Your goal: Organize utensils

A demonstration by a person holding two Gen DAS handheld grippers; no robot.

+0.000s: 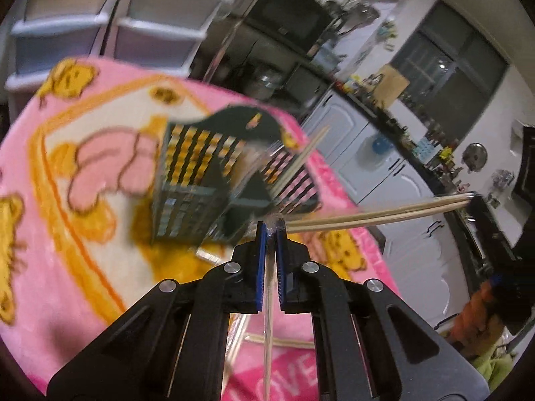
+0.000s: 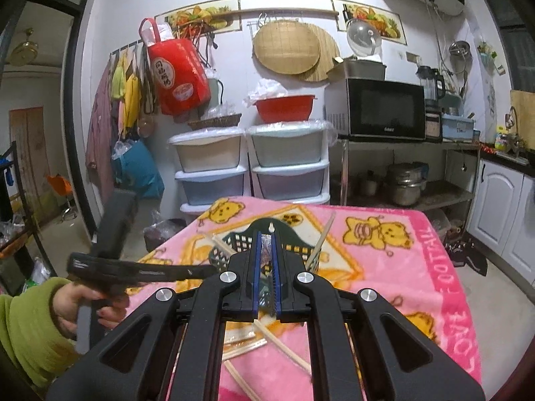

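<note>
Left gripper (image 1: 271,225) — fingers nearly together, clamped on a crinkled clear wrapper from which a pair of chopsticks (image 1: 378,212) runs out to the right, long axis crosswise to the fingers. The green utensil basket (image 1: 200,167) lies just beyond the fingertips, far and slightly left, on the pink blanket (image 1: 67,234); one chopstick (image 1: 309,153) already leans in it. Judged next move: swing the pair end-on, tips down, into the basket. Right gripper (image 2: 266,237) — pads close together on a scrap of clear film, hovering near the basket (image 2: 294,240). Loose chopsticks (image 2: 284,347) lie on the blanket near its base. The left is judged better placed.
</note>
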